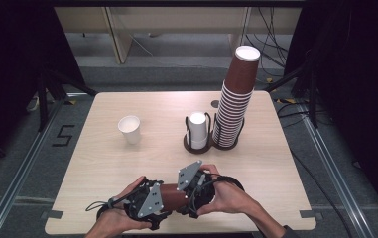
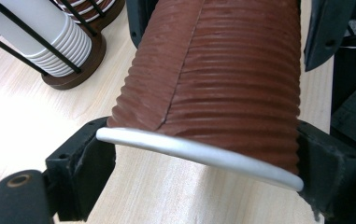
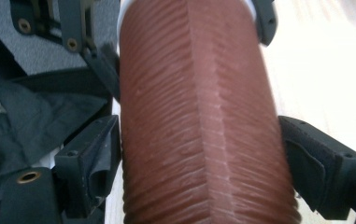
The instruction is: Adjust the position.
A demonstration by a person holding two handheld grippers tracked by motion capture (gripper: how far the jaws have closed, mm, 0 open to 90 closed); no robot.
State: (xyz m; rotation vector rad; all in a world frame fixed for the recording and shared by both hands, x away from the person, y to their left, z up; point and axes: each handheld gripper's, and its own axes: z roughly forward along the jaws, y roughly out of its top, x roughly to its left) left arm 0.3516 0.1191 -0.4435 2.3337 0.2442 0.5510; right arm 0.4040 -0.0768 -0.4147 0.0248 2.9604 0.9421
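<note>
A brown ribbed paper cup point(image 1: 173, 196) with a white rim lies on its side in the air just above the table's front edge, held between both grippers. My left gripper point(image 1: 162, 201) is shut on its rim end; in the left gripper view the cup point(image 2: 222, 79) fills the gap, and the pads point(image 2: 94, 154) press on the white rim. My right gripper point(image 1: 185, 194) comes from the right and grips the narrower base end. In the right gripper view the cup point(image 3: 199, 116) runs lengthwise between the jaws, with the pads point(image 3: 98, 154) against its sides.
On the light wooden table point(image 1: 276, 163), a single white cup point(image 1: 130, 129) stands at centre left. A wire holder of white cups point(image 1: 198, 131) point(image 2: 49, 42) stands beside a tall leaning stack of brown cups point(image 1: 236, 99) at centre right. Dark floor and cables surround the table.
</note>
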